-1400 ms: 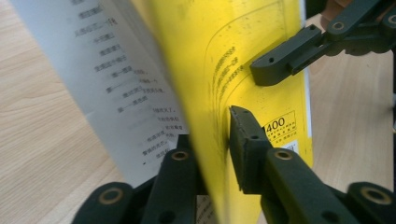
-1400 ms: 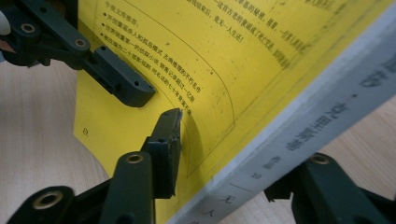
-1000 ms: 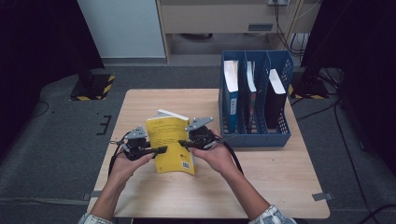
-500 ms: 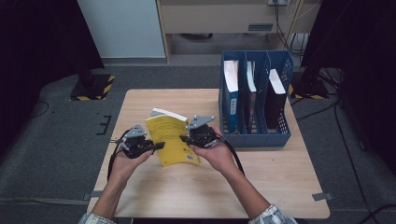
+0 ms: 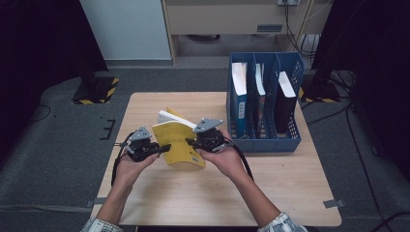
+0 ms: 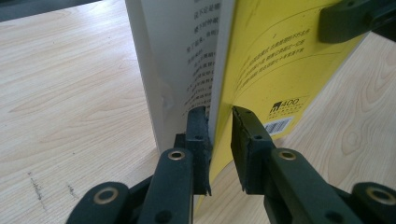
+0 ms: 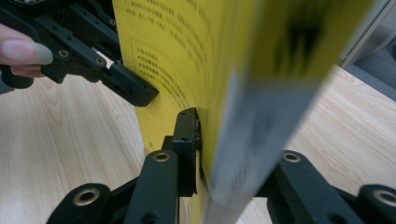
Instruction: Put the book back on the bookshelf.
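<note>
A yellow paperback book (image 5: 181,145) is held tilted over the wooden table (image 5: 203,193), between both hands. My left gripper (image 5: 164,147) is at its left edge. In the left gripper view the jaws (image 6: 219,126) are shut on the yellow back cover (image 6: 280,60), with white pages to their left. My right gripper (image 5: 191,142) holds the book's right side. In the right gripper view its jaws (image 7: 224,126) have just been opening a little. The book (image 7: 187,51) is still between them, one pad is on the cover, and the blurred spine hides the other jaw.
A blue file rack (image 5: 263,140) with three slots stands at the table's right rear, holding upright binders and books. It is close to the right hand. Bare wood lies in front of and left of the hands.
The book has tipped up and shifted slightly toward the rear, with its pages fanning more at the top. Both hands have stayed nearly in place.
</note>
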Demonstrator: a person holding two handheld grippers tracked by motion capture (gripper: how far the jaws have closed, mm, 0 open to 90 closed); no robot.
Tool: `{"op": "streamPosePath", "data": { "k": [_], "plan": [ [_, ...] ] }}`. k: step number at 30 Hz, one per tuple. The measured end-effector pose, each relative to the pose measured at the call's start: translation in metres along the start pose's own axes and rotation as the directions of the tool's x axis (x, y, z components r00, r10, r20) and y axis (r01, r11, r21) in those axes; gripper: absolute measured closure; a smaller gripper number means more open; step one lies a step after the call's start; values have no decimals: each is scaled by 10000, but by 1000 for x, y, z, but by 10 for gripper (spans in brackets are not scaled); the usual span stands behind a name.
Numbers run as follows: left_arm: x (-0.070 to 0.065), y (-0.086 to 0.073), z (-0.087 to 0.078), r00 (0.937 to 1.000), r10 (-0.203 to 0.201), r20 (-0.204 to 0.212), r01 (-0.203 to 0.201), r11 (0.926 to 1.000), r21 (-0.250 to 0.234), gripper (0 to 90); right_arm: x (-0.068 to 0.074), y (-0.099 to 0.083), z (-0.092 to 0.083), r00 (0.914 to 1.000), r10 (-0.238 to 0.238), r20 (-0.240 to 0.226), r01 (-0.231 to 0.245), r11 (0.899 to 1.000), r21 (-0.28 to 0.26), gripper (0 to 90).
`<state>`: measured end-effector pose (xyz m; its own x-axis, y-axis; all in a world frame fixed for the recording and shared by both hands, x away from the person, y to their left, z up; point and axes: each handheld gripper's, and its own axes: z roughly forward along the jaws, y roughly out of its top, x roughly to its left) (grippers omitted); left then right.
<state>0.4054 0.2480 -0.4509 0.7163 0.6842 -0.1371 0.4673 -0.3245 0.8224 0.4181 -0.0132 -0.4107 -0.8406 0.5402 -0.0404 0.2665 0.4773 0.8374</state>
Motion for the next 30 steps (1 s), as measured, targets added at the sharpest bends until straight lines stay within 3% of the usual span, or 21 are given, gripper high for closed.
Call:
{"op": "streamPosePath", "data": {
  "k": [7,11,14,16,17,18,19,20,24,30],
  "plan": [
    [-7,0,3,9996,255,-100,-254,9997,52,728,-1,3,-8,10000,29,-52,-30,9999,-139,649],
    [-6,-7,2,9982,302,-527,-289,9993,253,636,-1,3,-10,9997,-31,-229,27,9998,-184,703],
    [-3,-14,1,9978,275,-611,-252,9989,390,544,1,3,-10,9996,-126,-271,121,9998,-185,710],
    [-1,-22,0,9976,223,-660,-181,9978,635,511,3,4,-10,9995,-111,-296,105,9997,-209,712],
    [2,-32,-1,9955,207,-926,-125,9960,882,452,4,4,-10,9993,-132,-342,125,9997,-203,707],
    [2,-32,-1,9955,207,-926,-125,9960,882,424,4,4,-10,9993,-132,-342,125,9997,-203,707],
    [6,-42,-2,9922,187,-1232,-34,9924,1231,400,5,4,-10,9992,-147,-362,140,9997,-185,703],
    [6,-42,-2,9922,187,-1232,-34,9924,1231,385,5,4,-10,9992,-147,-362,140,9997,-185,703],
    [16,-58,3,9942,-410,-999,584,9822,1783,309,6,7,-10,9991,-122,-414,111,9995,-287,672],
    [18,-59,2,9904,-427,-1317,641,9845,1633,243,9,10,-9,9983,-556,-176,554,9984,-149,731]
  ]
}}
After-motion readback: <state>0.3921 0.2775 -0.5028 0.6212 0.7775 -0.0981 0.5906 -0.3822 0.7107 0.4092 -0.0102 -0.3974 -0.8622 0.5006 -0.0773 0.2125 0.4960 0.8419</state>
